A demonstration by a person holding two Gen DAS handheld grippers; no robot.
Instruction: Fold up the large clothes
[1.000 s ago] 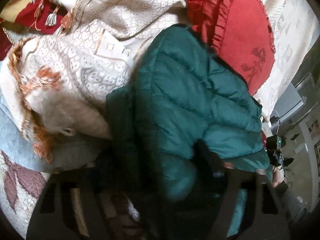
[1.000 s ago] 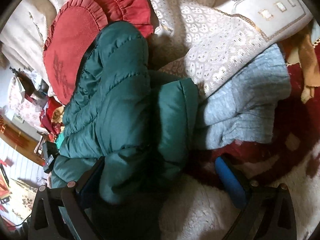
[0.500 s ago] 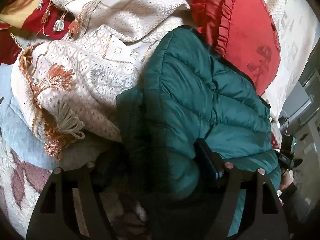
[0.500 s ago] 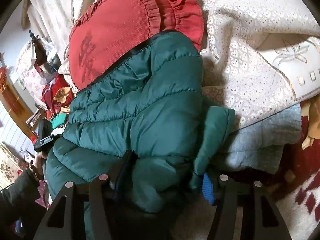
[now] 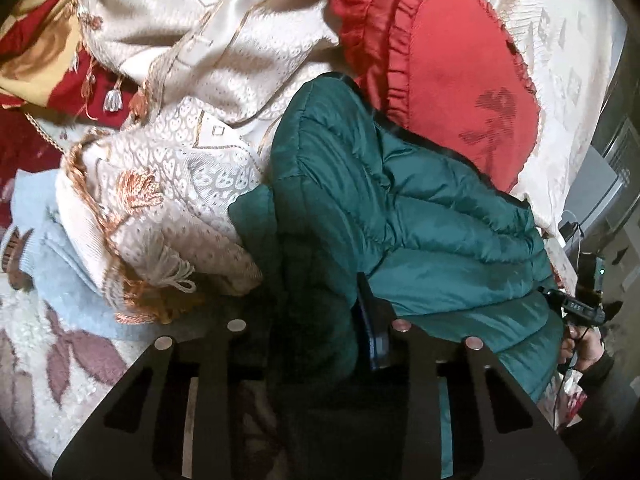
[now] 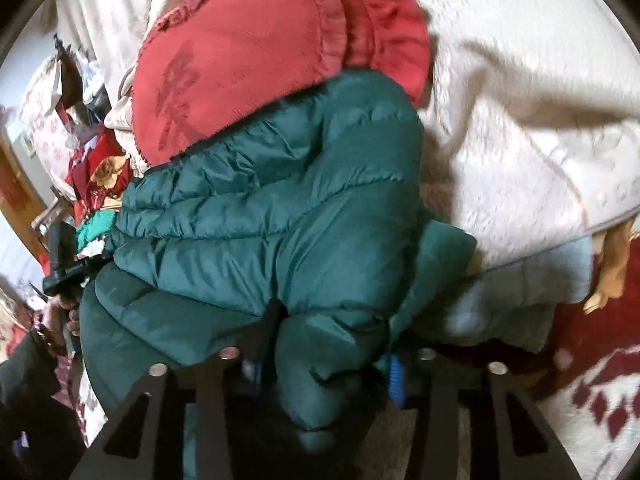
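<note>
A dark green puffer jacket (image 5: pixel 400 216) lies bunched on a sofa against a red cushion. In the left wrist view my left gripper (image 5: pixel 320 332) is at the jacket's near edge. Its jaws are closing and a thick fold of jacket fills the gap. The right finger pad (image 5: pixel 374 320) presses into the fabric, while the left pad is buried in dark folds. In the right wrist view the jacket (image 6: pixel 280 200) bulges between the closing jaws of my right gripper (image 6: pixel 328 360). Its blue pad (image 6: pixel 395 378) squeezes the fold.
A red ruffled heart cushion (image 5: pixel 460 92) leans behind the jacket. A cream lace cover with orange tassels (image 5: pixel 180 184) and a pale blue garment (image 5: pixel 60 264) lie to the left. A red-and-white rug (image 6: pixel 580 392) is below. A hand (image 6: pixel 60 316) holds the other gripper.
Both grippers' jaws have narrowed from wide apart onto folds of the green jacket. Both hands have risen a little with it, and the right view has rolled.
</note>
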